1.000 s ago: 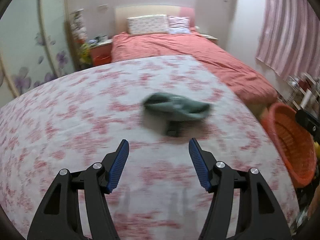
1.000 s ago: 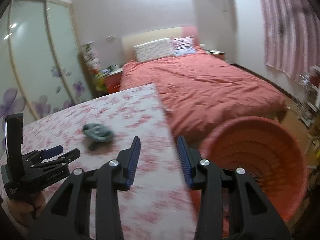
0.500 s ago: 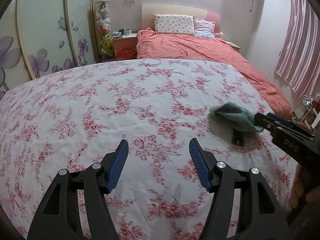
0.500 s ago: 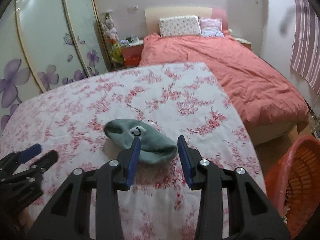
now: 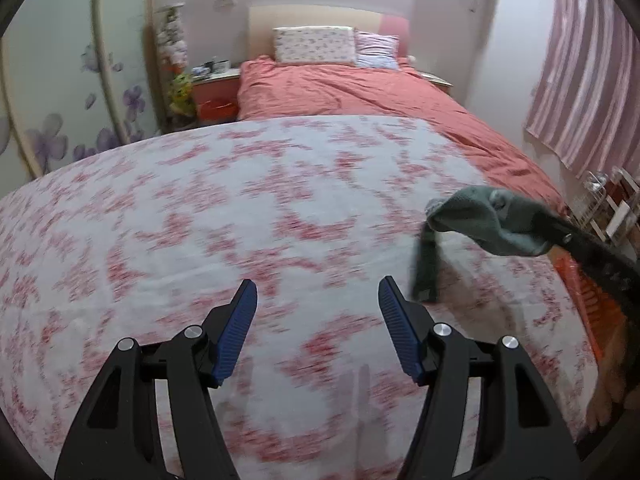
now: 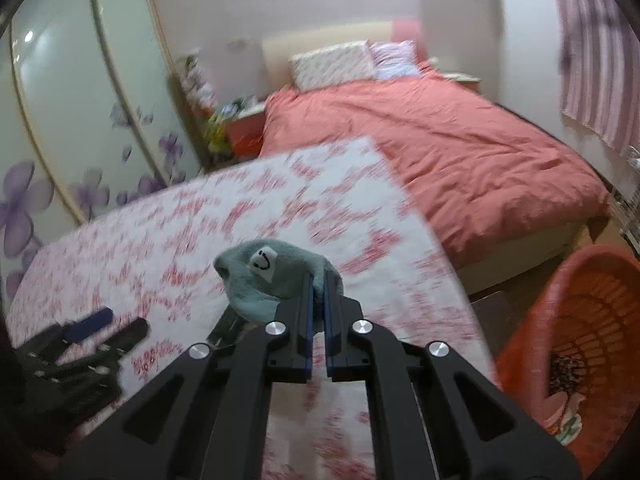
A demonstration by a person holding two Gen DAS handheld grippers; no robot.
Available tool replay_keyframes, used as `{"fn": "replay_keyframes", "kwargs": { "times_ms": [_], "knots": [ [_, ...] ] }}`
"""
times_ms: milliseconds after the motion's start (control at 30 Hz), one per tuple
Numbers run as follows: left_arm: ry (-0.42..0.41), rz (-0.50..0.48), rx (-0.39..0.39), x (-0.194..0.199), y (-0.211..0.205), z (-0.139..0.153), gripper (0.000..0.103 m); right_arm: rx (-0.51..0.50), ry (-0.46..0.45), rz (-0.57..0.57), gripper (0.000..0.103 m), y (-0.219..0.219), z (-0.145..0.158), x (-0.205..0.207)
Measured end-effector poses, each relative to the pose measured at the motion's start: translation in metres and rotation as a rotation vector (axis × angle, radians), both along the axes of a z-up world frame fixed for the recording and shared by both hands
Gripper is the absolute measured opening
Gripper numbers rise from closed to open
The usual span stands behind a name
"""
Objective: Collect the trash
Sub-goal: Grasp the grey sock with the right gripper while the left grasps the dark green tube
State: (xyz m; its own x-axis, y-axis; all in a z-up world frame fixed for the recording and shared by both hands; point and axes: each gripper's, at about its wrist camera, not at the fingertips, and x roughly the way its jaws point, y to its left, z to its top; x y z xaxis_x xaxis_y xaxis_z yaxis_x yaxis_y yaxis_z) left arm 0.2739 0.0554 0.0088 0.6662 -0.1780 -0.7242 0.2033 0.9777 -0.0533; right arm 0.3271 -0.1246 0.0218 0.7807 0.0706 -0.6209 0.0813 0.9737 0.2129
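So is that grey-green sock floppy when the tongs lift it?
Probably floppy: the sock droops in a loose tail below the right tongs. Likely light, since a thin pinch carries it. Soft knit, so it seems unlikely to slip.

A grey-green sock (image 6: 276,280), seemingly lifted, hangs crumpled above the floral cloth (image 6: 200,232).

**Floral cloth over the work surface**

A white cloth (image 5: 240,220) with red flowers covered the surface. Its pattern was blurred. No object could be seen resting flat on it. An orange basket (image 6: 580,320) stood on the floor beside it.
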Motion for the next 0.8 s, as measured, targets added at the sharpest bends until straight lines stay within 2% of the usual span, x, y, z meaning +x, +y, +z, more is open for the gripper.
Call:
{"fn": "replay_keyframes", "kwargs": {
  "times_ms": [167, 333, 467, 600, 800],
  "knots": [
    [0.011, -0.071, -0.013, 0.013, -0.040, -0.005, 0.063, -0.008, -0.063, -0.090, 0.005, -0.031, 0.014, -0.029],
    [0.032, -0.093, 0.019, 0.027, -0.068, -0.014, 0.062, 0.043, -0.070, -0.107, 0.005, -0.052, 0.015, -0.043],
    [0.056, -0.080, 0.040, 0.039, -0.078, -0.022, 0.059, 0.070, -0.078, -0.100, 0.005, -0.059, 0.014, -0.049],
    [0.070, -0.086, 0.052, 0.040, -0.081, -0.023, 0.047, 0.099, -0.080, -0.096, 0.005, -0.065, 0.013, -0.054],
    [0.067, -0.091, 0.085, 0.045, -0.093, -0.024, 0.046, 0.137, -0.069, -0.091, 0.005, -0.068, 0.006, -0.055]
  ]
}}
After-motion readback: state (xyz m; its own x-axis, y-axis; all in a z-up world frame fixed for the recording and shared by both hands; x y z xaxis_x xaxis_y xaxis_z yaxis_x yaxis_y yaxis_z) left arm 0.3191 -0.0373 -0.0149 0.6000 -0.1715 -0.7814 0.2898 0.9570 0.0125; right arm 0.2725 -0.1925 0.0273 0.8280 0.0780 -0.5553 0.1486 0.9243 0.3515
